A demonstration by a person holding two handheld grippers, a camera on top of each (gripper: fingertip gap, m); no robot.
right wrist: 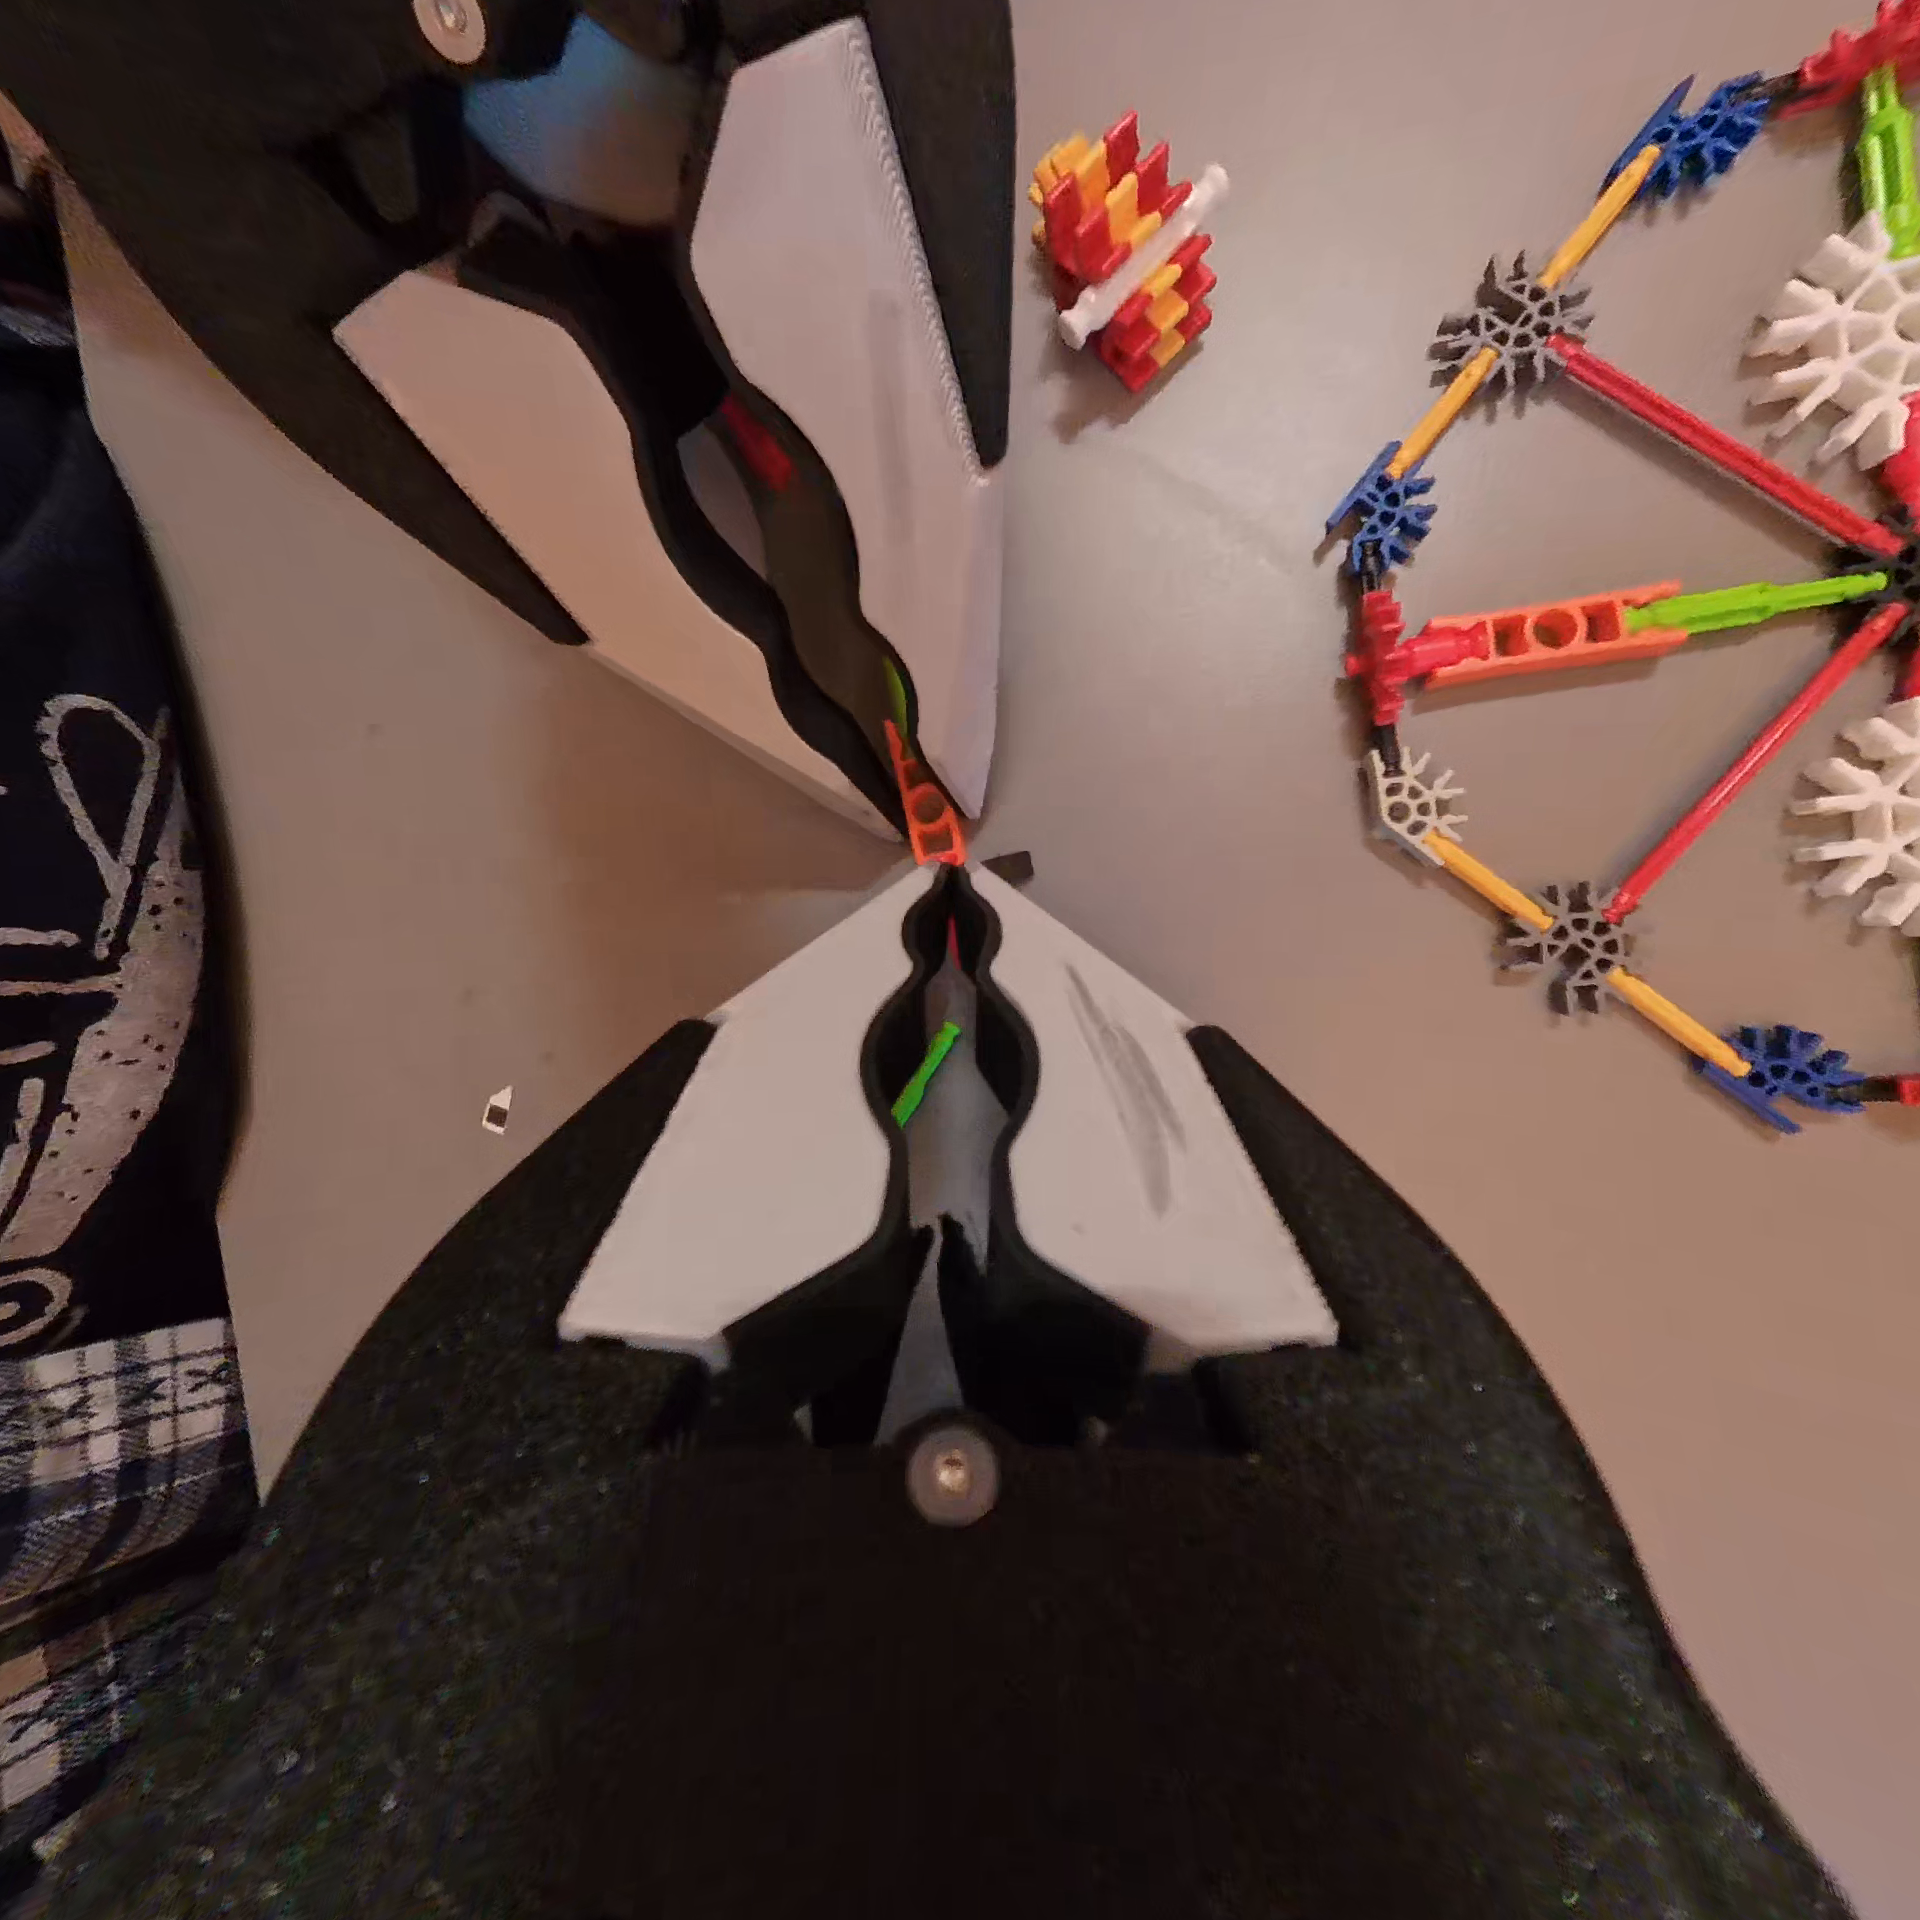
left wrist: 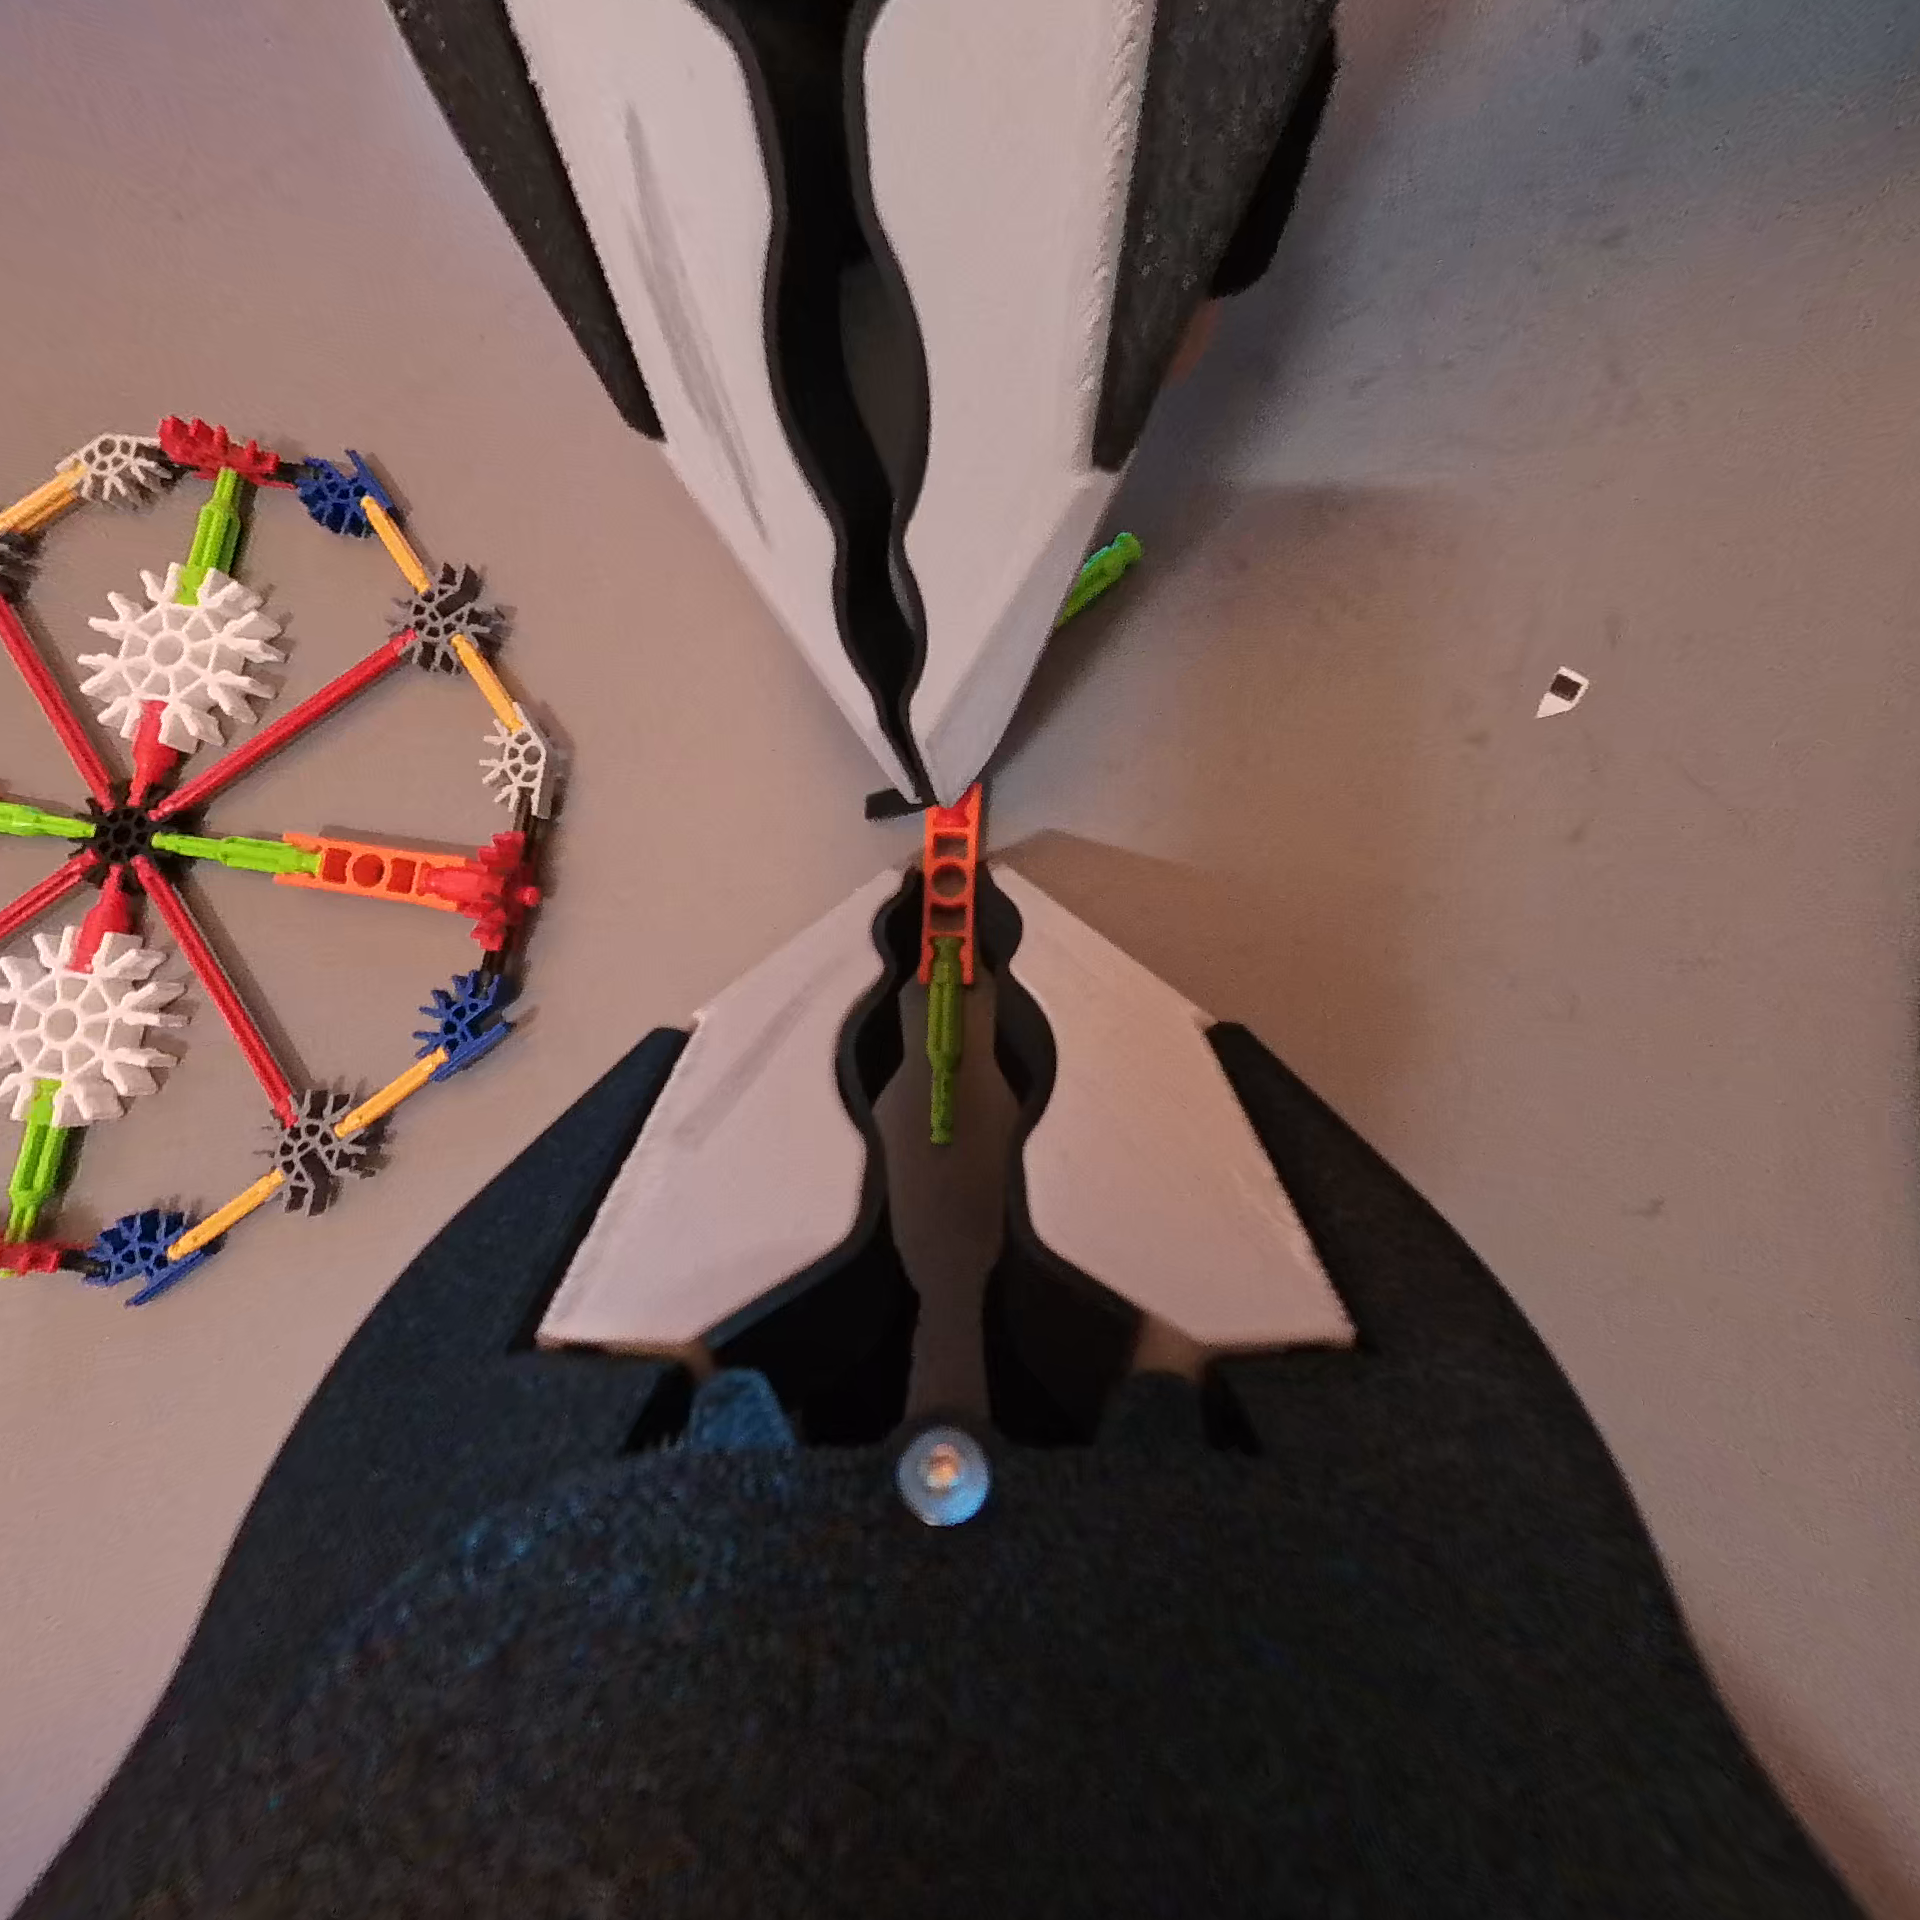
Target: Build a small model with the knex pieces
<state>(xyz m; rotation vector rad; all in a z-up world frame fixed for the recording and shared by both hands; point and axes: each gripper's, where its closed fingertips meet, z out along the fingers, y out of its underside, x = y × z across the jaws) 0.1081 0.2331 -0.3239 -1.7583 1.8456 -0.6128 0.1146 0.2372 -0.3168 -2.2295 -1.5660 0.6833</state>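
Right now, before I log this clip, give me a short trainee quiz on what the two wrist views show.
1. True or false: the left tool grips an orange connector with a green rod plugged into it.
2. Relative to the wheel model, the red-and-yellow stack lies: A on top of it; B apart from it, on the table; C inside its rim.
3. Fill in: the left wrist view shows ___ white snowflake pieces on the wheel model.

Key: 1 true; 2 B; 3 two.
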